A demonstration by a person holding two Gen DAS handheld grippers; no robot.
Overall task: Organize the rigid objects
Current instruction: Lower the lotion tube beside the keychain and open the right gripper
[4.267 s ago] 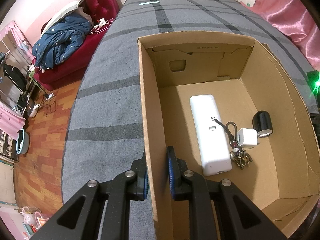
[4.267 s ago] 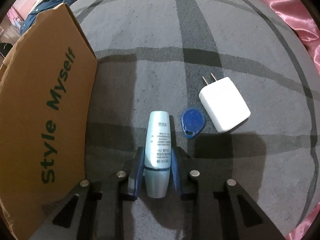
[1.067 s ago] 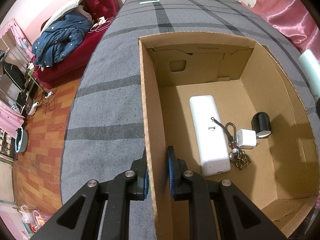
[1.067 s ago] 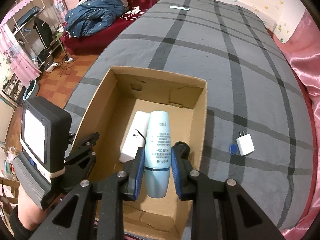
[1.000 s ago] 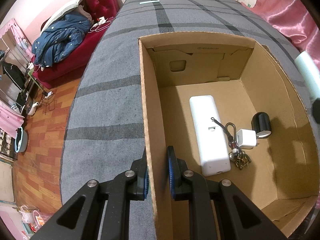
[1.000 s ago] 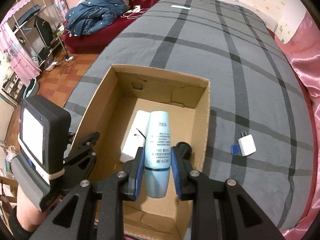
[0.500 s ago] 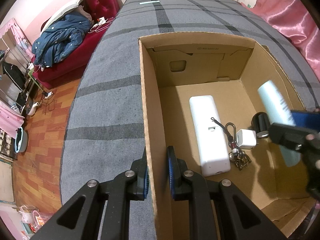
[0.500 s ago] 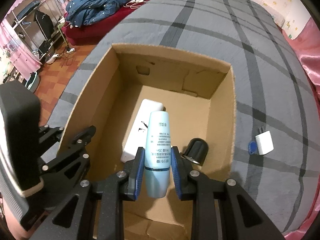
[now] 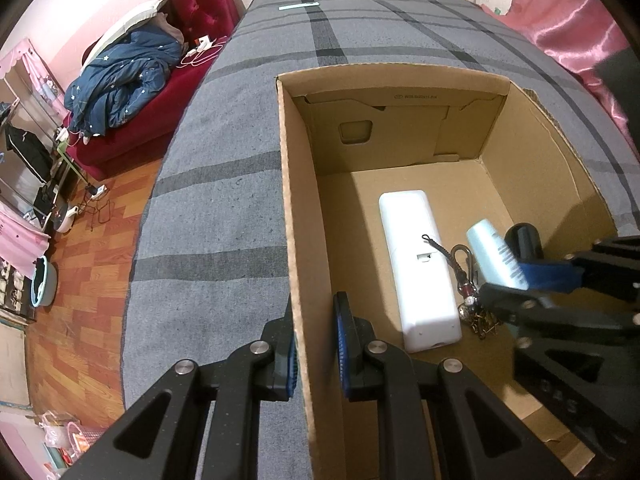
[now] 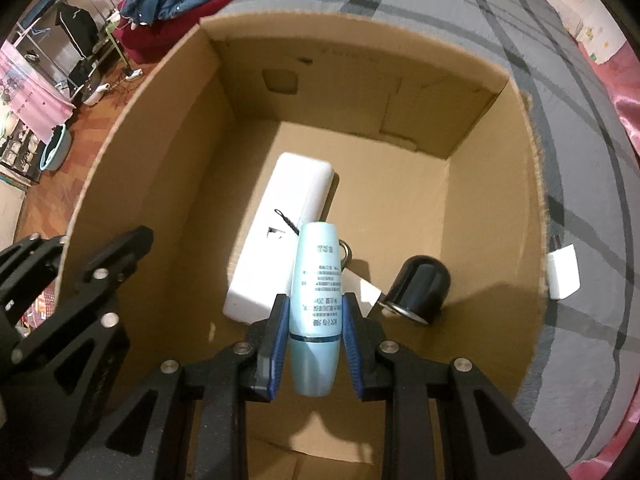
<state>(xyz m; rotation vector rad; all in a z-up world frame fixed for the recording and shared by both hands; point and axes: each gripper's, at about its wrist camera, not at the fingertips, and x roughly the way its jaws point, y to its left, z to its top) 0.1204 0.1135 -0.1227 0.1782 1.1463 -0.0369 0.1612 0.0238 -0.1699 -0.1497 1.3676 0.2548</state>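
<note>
From your left wrist: your left claw (image 9: 314, 354) is clamped on the cardboard box (image 9: 298, 216) wall; inside lie a white case (image 9: 416, 264), keys (image 9: 470, 300) and a black cap (image 9: 524, 238).

From your right wrist: your right claw (image 10: 315, 334) grips the pale blue bottle (image 10: 318, 300), inside the box above the case. A white charger (image 10: 564, 270) is left on the bed, right of it.

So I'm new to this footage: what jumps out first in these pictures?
The open cardboard box on the grey plaid bed, with the right gripper inside it clamping a pale blue bottle. Below lie a long white block and a black cap. The left gripper pinches the box's near wall.
</note>
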